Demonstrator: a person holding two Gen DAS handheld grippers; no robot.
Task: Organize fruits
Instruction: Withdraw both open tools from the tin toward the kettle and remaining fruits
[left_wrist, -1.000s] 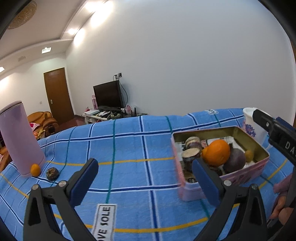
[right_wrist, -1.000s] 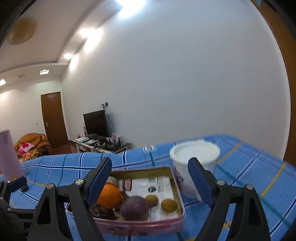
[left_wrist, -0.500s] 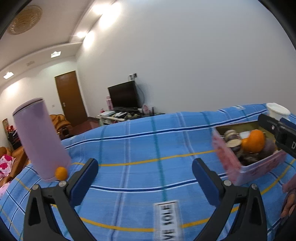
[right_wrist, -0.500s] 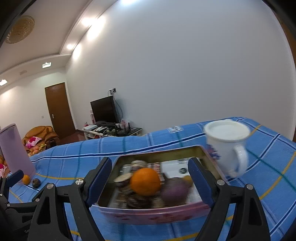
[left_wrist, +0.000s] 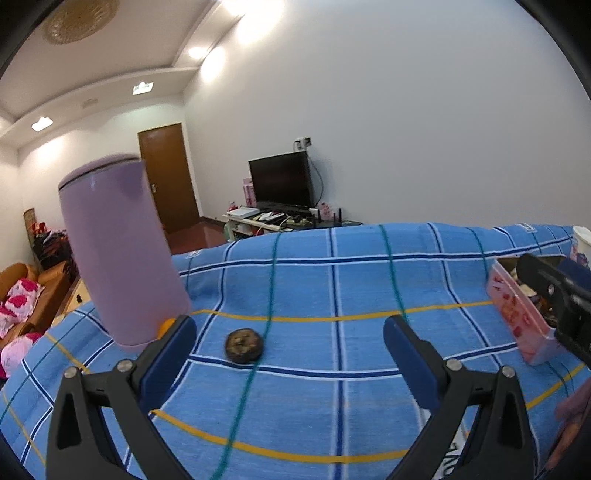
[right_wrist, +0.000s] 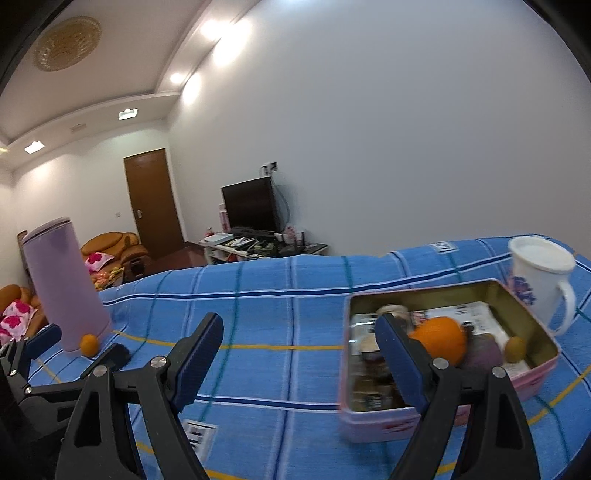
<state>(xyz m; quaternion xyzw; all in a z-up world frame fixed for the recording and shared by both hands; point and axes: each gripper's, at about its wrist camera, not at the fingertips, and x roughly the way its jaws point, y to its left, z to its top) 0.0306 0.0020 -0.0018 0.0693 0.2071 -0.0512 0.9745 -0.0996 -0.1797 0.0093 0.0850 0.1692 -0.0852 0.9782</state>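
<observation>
A dark brown wrinkled fruit (left_wrist: 244, 346) lies on the blue checked cloth, ahead of my open left gripper (left_wrist: 290, 354), between its fingers in view and well short of them. A small orange fruit (right_wrist: 89, 345) rests against the foot of the tall lilac canister (left_wrist: 118, 254). The pink tin (right_wrist: 532, 384) on the right holds a large orange (right_wrist: 441, 338), a purple fruit (right_wrist: 484, 356), a small yellow-brown fruit (right_wrist: 515, 349) and some cut pieces. My right gripper (right_wrist: 301, 360) hovers open and empty just left of the tin.
A white mug with a lid (right_wrist: 541, 273) stands behind the tin at the far right. The cloth-covered table drops off at its far edge (left_wrist: 369, 230). Beyond are a TV stand, a door and sofas. A person's hand (left_wrist: 572, 413) shows at the lower right.
Both views have swung left: the tin slid toward the right edge, the lilac canister and dark fruit came closer and more central. Both grippers stayed open.
</observation>
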